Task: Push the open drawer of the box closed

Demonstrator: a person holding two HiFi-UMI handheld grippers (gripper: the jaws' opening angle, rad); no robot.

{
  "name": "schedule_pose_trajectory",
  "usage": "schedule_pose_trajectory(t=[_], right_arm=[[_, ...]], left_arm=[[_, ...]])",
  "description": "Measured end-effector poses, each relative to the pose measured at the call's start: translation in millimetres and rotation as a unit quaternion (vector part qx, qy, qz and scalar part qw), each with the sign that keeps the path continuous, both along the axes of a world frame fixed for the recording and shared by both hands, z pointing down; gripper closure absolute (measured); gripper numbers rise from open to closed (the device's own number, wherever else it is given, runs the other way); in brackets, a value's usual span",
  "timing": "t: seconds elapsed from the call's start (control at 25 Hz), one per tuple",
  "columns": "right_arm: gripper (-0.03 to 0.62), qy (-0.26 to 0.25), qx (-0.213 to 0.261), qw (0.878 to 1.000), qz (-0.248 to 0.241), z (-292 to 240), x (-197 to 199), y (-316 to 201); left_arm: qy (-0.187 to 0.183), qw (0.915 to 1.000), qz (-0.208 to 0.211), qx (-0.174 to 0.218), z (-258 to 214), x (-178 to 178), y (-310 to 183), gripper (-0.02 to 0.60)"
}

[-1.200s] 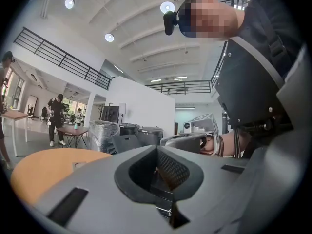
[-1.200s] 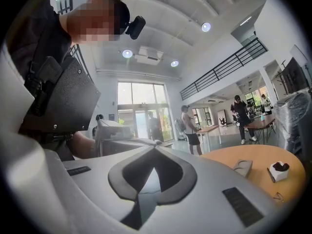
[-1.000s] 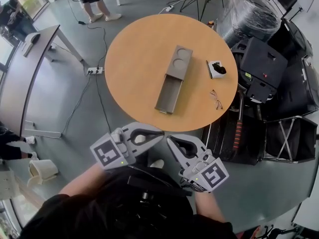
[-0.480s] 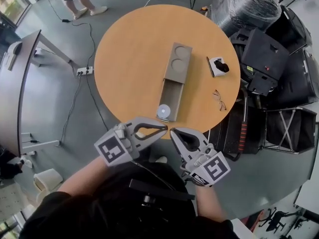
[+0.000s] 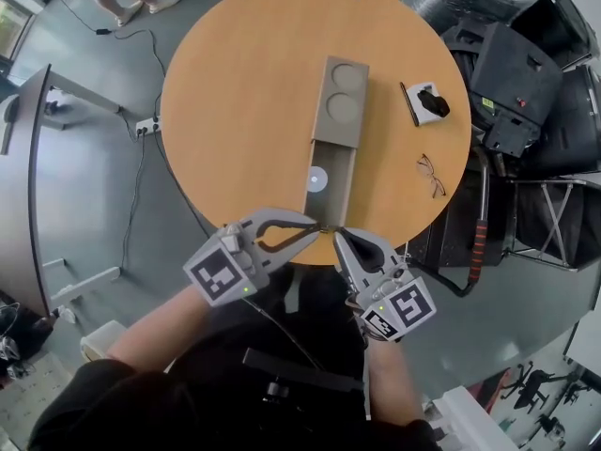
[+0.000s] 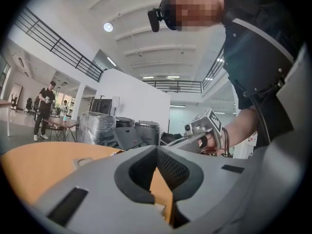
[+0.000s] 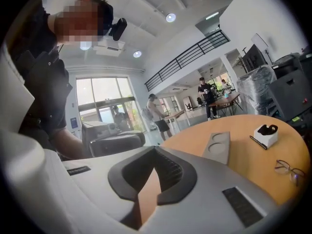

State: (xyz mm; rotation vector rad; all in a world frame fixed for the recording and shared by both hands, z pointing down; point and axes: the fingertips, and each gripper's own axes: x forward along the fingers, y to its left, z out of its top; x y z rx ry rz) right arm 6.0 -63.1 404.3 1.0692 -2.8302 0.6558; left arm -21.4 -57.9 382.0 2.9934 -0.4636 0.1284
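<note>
A long grey box [image 5: 342,97] with two round recesses on top lies on the round wooden table [image 5: 235,92]. Its drawer [image 5: 331,188] stands pulled out toward me, with a small white disc [image 5: 317,178] inside. My left gripper [image 5: 315,225] is shut and empty, its tips just short of the drawer's front end at the near table edge. Beside it, my right gripper [image 5: 339,237] is also shut and empty. In the right gripper view the box [image 7: 218,147] lies ahead of the shut jaws [image 7: 156,150]. The left gripper view shows its shut jaws [image 6: 157,150] and the right gripper [image 6: 204,131].
A small white box holding a black object [image 5: 432,101] and a pair of glasses [image 5: 431,175] lie on the table's right side. Black cases [image 5: 526,83] crowd the floor to the right. A power strip [image 5: 146,125] and a grey desk [image 5: 28,186] are on the left.
The view has closed in on the table. Both grippers have moved forward from near my body to the table's near edge at the drawer front. The white disc in the drawer now shows.
</note>
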Motion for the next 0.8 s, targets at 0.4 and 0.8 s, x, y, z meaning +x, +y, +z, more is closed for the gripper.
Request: schedule_pose_trajectory(t=[0.4, 0.8], right_arm=[[0.591, -0.03, -0.08, 0.996, -0.006, 108, 20, -21], [0.591, -0.07, -0.156, 0.985, -0.003, 181, 14, -7]], left_arm=[[0.001, 0.9982, -0.032, -0.05, 85, 22, -36, 0.549], [-0.009, 0.9983, -0.022, -0.053, 137, 36, -41, 0.549]])
